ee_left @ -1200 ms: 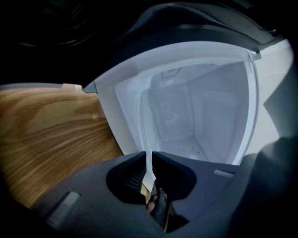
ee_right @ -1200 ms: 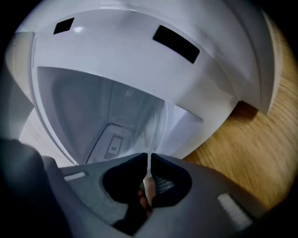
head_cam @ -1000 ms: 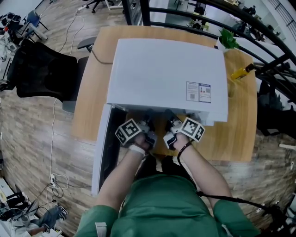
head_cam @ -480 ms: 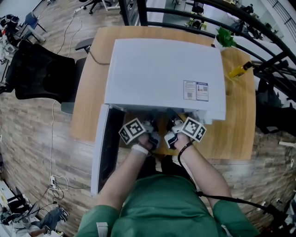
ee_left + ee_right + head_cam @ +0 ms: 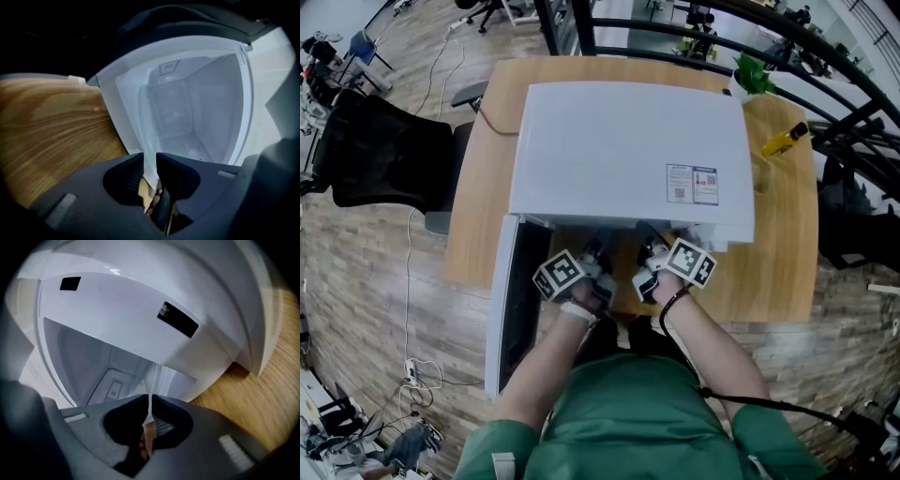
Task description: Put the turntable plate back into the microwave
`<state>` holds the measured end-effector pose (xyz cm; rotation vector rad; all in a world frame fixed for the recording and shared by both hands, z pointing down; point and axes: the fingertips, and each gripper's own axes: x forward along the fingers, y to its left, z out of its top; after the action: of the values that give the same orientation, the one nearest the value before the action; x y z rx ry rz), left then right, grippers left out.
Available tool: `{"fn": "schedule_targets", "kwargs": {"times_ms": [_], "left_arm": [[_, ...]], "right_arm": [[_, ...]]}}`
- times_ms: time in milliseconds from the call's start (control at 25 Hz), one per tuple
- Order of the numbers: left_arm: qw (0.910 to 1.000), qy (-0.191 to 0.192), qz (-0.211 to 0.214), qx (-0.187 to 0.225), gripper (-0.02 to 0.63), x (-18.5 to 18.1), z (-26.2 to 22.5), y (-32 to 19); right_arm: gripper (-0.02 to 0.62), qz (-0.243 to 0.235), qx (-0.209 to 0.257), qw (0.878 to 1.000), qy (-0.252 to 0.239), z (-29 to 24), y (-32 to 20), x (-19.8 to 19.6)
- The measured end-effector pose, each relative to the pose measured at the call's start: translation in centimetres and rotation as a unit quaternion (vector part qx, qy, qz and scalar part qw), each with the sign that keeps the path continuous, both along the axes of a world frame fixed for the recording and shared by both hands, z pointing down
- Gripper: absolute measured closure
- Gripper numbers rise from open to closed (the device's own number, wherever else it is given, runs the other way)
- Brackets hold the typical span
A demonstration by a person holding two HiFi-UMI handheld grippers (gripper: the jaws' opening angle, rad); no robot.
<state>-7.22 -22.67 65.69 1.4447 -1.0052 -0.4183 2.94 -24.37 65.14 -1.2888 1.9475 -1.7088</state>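
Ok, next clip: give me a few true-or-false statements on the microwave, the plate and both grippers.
1. The door of the microwave stands open. True.
2. The right gripper is shut on the rim of the turntable plate. True.
3. Nothing stands between the jaws of the left gripper. False: the plate's rim is between them, and they have just been opening.
4. The microwave stands on the floor. False: it stands on a wooden table.

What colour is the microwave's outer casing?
White; the microwave shows best in the head view.
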Motion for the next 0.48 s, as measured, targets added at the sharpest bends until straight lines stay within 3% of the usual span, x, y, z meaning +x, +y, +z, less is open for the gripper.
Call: {"fn": "schedule_targets", "kwargs": {"times_ms": [160,280,480], "left_arm": [[0.9999,-0.011,-0.011,-0.001,0.519,-1.1,0.2,-0.2],[0.9997,-0.014,-0.019,-0.001,0.566,-1.6,0.2,-0.7],[0.9997,-0.025,0.0,-0.001,0.568,-1.1,0.2,-1.5]], "right_arm": [[0.571,-0.008,-0.003,1.0,0.007,0.2,0.0,-0.4],[0.571,-0.021,-0.007,1.0,0.019,0.7,0.0,-0.9],[0.591,-0.019,-0.008,1.0,0.023,0.5,-0.6,-1.0]]}}
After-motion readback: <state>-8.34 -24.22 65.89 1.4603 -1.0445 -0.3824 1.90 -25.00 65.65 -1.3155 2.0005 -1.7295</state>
